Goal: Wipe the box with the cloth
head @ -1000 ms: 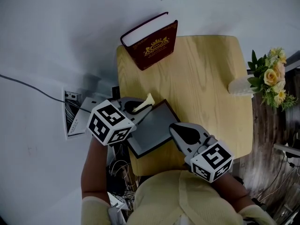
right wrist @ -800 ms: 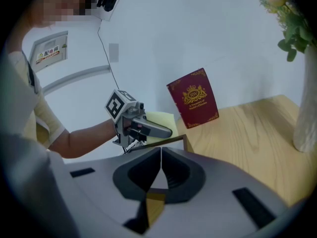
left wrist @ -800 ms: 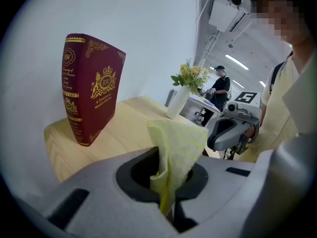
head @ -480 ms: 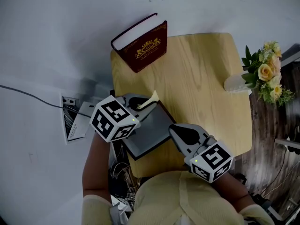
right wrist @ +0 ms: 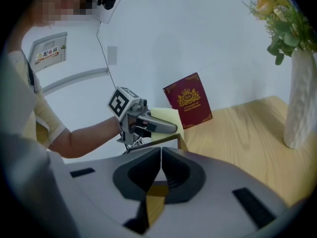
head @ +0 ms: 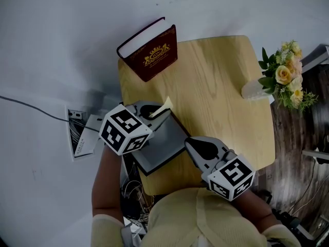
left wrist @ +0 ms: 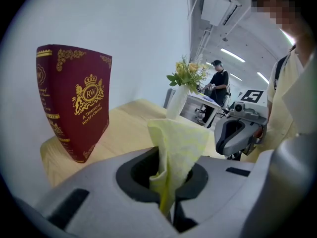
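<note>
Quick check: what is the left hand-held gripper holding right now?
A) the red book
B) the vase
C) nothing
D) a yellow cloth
D: in the left gripper view, the left hand-held gripper has its jaws shut on the yellow cloth.

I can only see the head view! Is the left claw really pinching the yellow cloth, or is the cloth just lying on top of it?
Observer: It's pinching it. The left gripper view shows the left claw shut on the cloth, which sticks up out of it.
Operator: Cool! Does the right claw have something too?
Observer: No. In the right gripper view, the right claw has its jaws pressed together with nothing between them.
Operator: What does the gold stuff on the red book say?
Observer: In the left gripper view, the book shows a gold crest with the letters RW.
</note>
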Demonstrator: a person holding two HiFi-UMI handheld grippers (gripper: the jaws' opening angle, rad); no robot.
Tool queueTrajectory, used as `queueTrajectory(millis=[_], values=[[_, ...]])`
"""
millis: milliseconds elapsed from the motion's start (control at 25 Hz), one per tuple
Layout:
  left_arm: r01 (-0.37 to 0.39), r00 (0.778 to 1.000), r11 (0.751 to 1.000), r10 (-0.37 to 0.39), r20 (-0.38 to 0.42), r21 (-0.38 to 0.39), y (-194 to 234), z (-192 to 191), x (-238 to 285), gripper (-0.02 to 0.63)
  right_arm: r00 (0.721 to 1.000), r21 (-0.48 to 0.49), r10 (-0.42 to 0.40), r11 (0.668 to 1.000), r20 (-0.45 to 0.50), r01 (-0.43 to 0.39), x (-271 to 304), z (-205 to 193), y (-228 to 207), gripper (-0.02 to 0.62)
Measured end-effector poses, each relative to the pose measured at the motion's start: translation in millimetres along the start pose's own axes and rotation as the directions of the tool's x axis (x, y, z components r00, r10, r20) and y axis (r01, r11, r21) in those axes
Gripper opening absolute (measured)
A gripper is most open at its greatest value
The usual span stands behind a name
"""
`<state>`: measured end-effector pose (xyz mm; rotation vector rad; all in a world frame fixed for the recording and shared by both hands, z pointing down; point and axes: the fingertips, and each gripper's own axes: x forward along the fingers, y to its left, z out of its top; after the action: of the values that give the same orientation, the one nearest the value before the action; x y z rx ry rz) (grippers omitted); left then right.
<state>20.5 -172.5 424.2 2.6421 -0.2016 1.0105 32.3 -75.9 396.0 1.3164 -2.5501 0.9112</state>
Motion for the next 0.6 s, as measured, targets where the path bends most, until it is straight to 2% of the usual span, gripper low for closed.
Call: queueTrajectory(millis=[240,440,600], values=[[-0.107,0.992,0.994,0.107,0.069,0.0,8,8,-13,0.025,1.0,-0.011,0.001,1.0,0.006,-0.001,-3,1,2,0.031],[-0.225,0.968,0.974,0.221,0.123,0.027,17,19,-35,0.025,1.0,-0.016,0.007,1.0,0.016,-0.007,-4,2,4,0.031],[-0.289,0.952,0.955,0.279,0.129,0.067,17,25,-54,0.025,1.0,-0.02,0.015,1.0,0.023,-0.014,-5,4,8,0.031]])
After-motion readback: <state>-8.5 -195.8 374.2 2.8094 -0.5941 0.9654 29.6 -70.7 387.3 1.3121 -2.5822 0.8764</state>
